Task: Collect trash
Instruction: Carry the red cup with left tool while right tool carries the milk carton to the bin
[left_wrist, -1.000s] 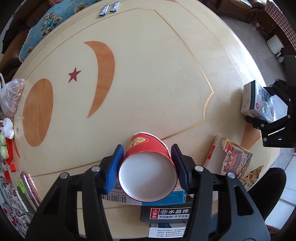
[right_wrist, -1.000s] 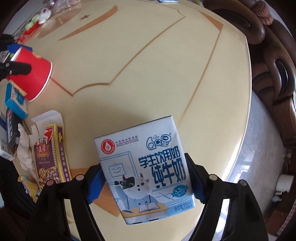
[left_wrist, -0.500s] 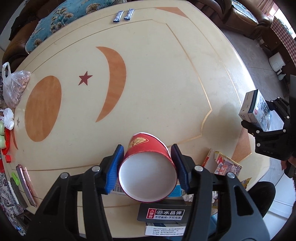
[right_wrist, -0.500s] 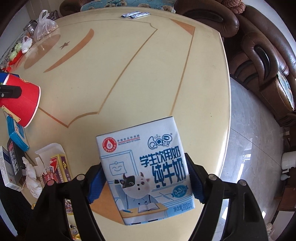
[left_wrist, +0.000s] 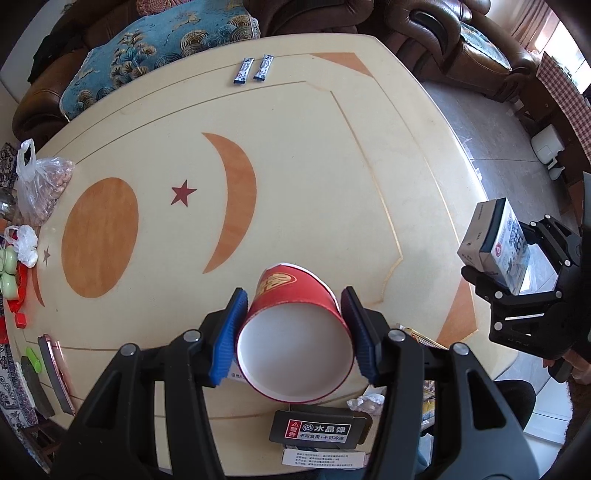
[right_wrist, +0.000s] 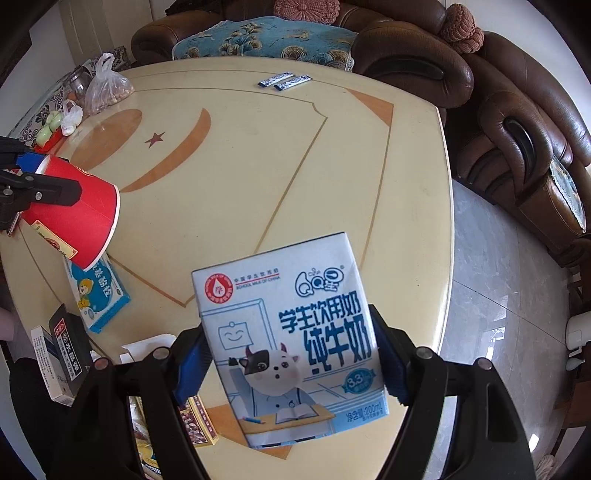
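Note:
A red paper cup (left_wrist: 293, 354) lies on its side between the blue pads of my left gripper (left_wrist: 293, 299), which is shut on it, its white open mouth facing the camera. It hangs above the cream round table (left_wrist: 295, 166). In the right wrist view the same cup (right_wrist: 74, 210) shows at the left edge. My right gripper (right_wrist: 290, 354) is shut on a blue-and-white milk carton (right_wrist: 280, 295), held above the table's near right edge. The left wrist view shows that carton (left_wrist: 495, 243) at the far right.
Below the cup lie a black box (left_wrist: 319, 428), a blue box (right_wrist: 98, 291), crumpled tissue (left_wrist: 365, 402) and a snack box (right_wrist: 195, 424). Two blue sachets (left_wrist: 255, 69) lie at the far edge. A bag of nuts (left_wrist: 40, 188) and a phone (left_wrist: 55, 369) sit left. Brown sofas (right_wrist: 517, 129) ring the table.
Both grippers have risen with the cup and the carton still held; the table looks farther away and more of the room shows. The grips have not changed.

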